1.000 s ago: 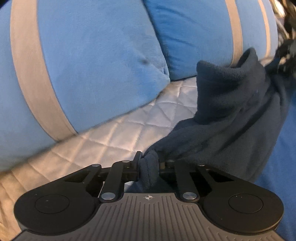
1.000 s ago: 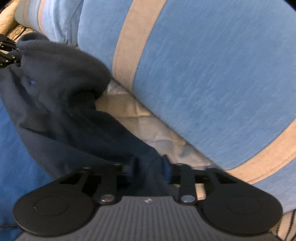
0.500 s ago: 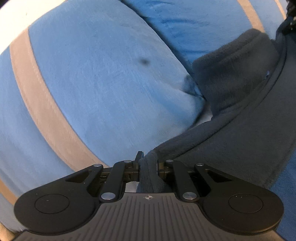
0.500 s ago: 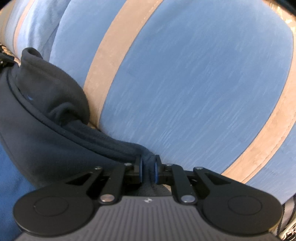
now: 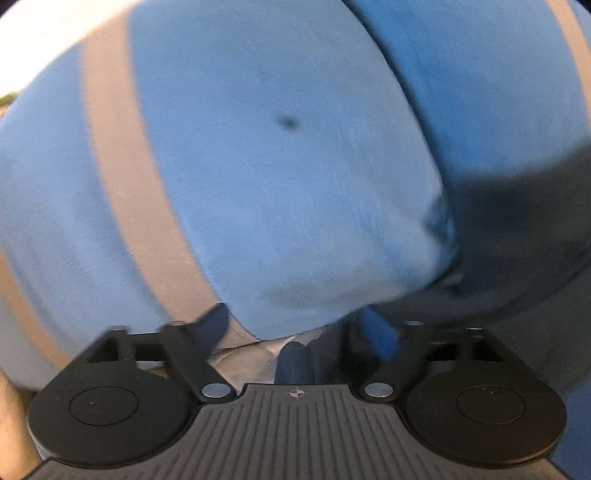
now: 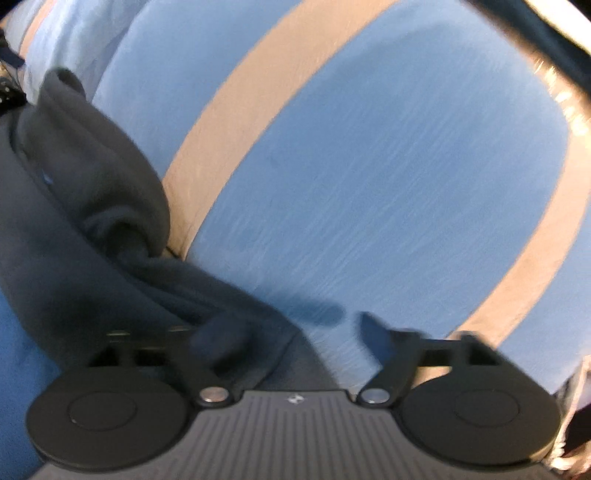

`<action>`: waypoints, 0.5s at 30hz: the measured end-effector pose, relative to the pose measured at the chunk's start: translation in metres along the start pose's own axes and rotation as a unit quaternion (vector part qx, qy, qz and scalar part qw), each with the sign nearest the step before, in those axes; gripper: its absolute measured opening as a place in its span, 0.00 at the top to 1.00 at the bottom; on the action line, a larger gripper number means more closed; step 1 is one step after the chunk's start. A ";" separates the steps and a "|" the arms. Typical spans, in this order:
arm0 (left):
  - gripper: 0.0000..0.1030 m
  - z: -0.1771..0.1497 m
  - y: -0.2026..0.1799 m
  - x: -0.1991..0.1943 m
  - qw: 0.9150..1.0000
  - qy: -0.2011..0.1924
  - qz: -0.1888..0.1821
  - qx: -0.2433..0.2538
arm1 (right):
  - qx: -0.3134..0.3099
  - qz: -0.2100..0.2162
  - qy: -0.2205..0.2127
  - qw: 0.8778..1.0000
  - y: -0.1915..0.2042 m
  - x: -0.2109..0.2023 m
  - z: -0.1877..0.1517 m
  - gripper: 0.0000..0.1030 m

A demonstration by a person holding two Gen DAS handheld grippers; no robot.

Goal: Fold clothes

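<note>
A dark navy fleece garment [image 5: 517, 240] lies bunched against the pillows, at the right of the left wrist view and at the left of the right wrist view [image 6: 92, 221]. My left gripper [image 5: 295, 328] is opening, its jaws spread wide. Only the pillow corner and sheet show between them, and the fleece lies just right of the right finger [image 5: 376, 332]. My right gripper [image 6: 291, 332] is opening too. A fold of the fleece drapes over its left finger and hides it; the right finger [image 6: 373, 332] stands bare. Neither gripper's pads press on the cloth.
Large blue pillows with beige stripes [image 5: 258, 166] [image 6: 388, 166] fill both views close ahead. A white quilted sheet [image 5: 258, 350] shows under the pillow corner. Blue bedding [image 6: 14, 350] lies at the lower left. A dark bar [image 6: 535, 22] crosses the top right.
Both grippers were shut on edges of the fleece; now both stand wide and the cloth has dropped free. Both views have tilted upward toward the pillows.
</note>
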State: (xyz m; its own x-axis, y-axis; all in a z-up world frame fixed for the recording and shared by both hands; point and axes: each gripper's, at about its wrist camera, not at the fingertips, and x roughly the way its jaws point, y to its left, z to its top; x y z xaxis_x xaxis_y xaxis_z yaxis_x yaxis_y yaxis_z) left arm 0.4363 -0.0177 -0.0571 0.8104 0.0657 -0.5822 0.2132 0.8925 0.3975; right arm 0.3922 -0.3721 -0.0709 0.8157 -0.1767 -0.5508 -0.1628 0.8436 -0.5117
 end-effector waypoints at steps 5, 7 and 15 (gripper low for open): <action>0.00 0.011 0.022 -0.058 0.999 -0.014 -0.023 -0.021 | 0.031 0.016 -0.004 0.999 -0.011 -0.048 0.011 0.00; 0.00 0.018 0.033 -0.089 0.999 -0.028 -0.026 -0.030 | 0.037 0.017 -0.010 0.999 -0.016 -0.073 0.018 0.00; 0.00 0.055 0.077 -0.211 0.990 -0.092 -0.038 -0.096 | 0.002 -0.016 -0.043 0.999 -0.043 -0.186 0.064 0.00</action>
State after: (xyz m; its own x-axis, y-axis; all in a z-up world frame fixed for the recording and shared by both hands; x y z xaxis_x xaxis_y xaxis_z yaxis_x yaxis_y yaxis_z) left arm 0.3116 0.0120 0.1357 0.8856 -0.0708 -0.4590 0.1831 0.9615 0.2050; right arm 0.2833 -0.3428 0.0960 0.8649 -0.1593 -0.4760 -0.1344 0.8402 -0.5254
